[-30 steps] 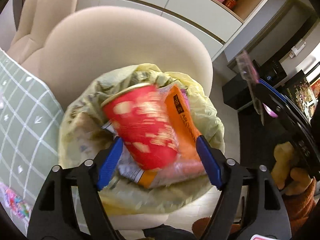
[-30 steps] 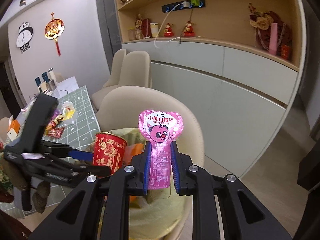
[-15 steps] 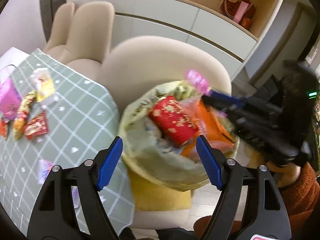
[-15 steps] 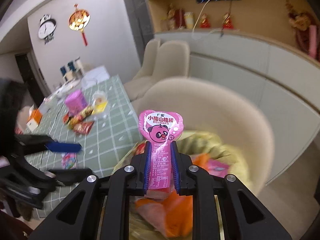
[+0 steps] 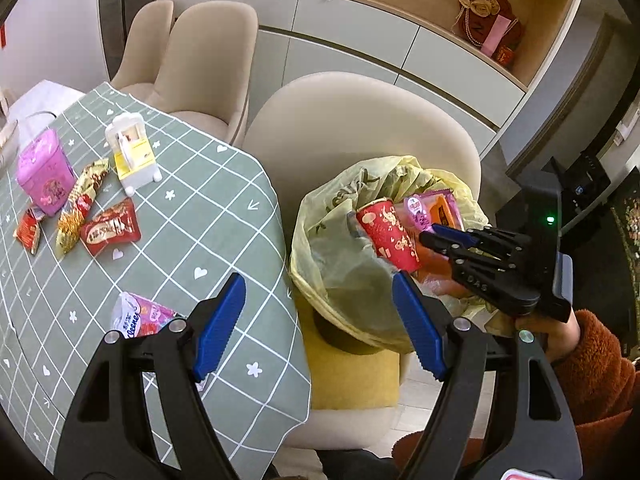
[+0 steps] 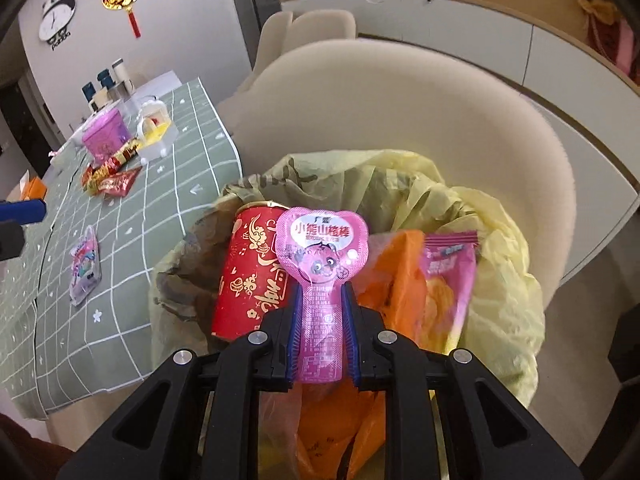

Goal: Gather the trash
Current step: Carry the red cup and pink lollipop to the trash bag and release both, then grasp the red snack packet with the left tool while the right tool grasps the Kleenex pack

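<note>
The right gripper (image 6: 322, 336) hangs over the crinkled yellow plastic bag (image 6: 500, 280) on a rounded beige chair (image 6: 400, 120). A glossy pink heart-topped wrapper (image 6: 320, 280) stands between its ribbed blue jaws, which are opening. Inside the bag lie a red cylindrical can (image 6: 248, 276) with gold print, an orange packet (image 6: 396, 280) and a pink pouch (image 6: 448, 292). The left gripper (image 5: 320, 320) has its jaws wide apart, empty, over the near edge of the worktop's green checked cloth (image 5: 200, 240), where foil snack wrappers (image 5: 110, 228) lie.
</note>
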Demonstrator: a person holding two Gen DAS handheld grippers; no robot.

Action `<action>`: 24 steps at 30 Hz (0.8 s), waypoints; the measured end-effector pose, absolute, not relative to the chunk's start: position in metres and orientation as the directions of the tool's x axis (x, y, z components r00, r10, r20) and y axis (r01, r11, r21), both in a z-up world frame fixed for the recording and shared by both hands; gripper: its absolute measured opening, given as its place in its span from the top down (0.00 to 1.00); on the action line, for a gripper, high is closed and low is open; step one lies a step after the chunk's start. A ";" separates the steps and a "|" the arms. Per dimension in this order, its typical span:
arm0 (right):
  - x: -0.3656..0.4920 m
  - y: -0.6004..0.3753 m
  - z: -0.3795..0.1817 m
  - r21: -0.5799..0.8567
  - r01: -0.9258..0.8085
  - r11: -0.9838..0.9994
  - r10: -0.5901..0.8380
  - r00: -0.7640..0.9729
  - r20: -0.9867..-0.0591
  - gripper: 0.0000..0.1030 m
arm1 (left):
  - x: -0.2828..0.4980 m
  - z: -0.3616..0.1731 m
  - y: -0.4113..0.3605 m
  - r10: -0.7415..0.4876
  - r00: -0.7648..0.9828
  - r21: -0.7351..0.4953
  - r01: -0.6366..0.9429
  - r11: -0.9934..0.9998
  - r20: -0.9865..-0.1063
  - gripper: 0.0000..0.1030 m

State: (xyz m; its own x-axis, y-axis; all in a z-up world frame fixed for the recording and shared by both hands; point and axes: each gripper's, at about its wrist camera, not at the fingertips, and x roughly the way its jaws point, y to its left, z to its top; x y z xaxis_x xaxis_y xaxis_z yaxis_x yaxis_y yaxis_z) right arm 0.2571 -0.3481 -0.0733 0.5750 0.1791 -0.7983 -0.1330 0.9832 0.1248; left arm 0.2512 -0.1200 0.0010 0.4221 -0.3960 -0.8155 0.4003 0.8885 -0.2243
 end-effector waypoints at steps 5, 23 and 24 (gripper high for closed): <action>0.244 -0.349 -0.057 0.116 -0.088 0.989 0.145 0.614 -0.776 0.62 | 0.252 -0.002 -0.100 -0.420 0.410 -0.258 0.393 0.882 -0.809 0.30; 0.225 -0.273 0.010 0.117 -0.122 0.986 0.169 0.730 -0.662 0.46 | 0.270 -0.021 0.072 -0.306 0.592 -0.331 0.070 0.941 -0.746 0.30; 0.227 -0.265 0.010 0.120 -0.134 0.984 0.180 0.719 -0.672 0.46 | 0.272 -0.023 0.087 -0.289 0.604 -0.334 0.040 0.942 -0.743 0.30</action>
